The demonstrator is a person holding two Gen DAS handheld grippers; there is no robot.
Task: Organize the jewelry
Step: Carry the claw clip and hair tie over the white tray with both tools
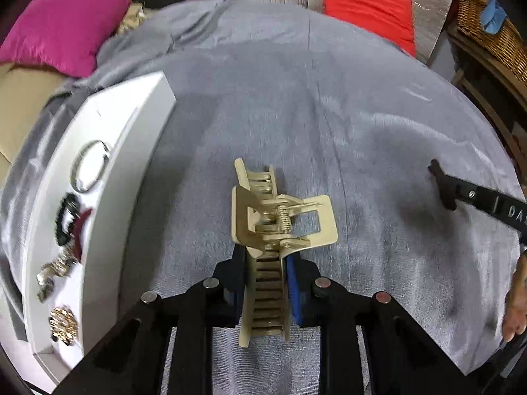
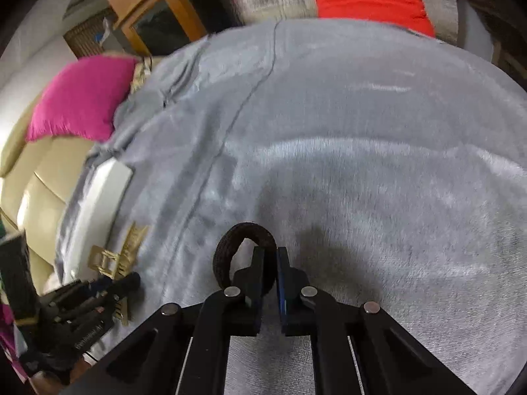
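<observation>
A beige hair claw clip (image 1: 280,220) lies on the grey blanket (image 1: 329,115), and my left gripper (image 1: 266,256) is shut on its toothed lower half, blue pads pressing both sides. In the right wrist view a black hair tie (image 2: 230,247) stands looped on the blanket (image 2: 362,164), with my right gripper (image 2: 271,258) shut on its right side. The left gripper (image 2: 125,283) and the clip (image 2: 112,260) show at lower left there. The right gripper (image 1: 443,186) reaches in from the right in the left wrist view.
A white tray (image 1: 141,125) at the left holds a silver bangle (image 1: 90,164), a black and dark red clip (image 1: 70,220), a silver chain (image 1: 54,270) and a gold brooch (image 1: 64,327). A pink cushion (image 1: 62,26) and a red cushion (image 1: 369,6) lie beyond the blanket.
</observation>
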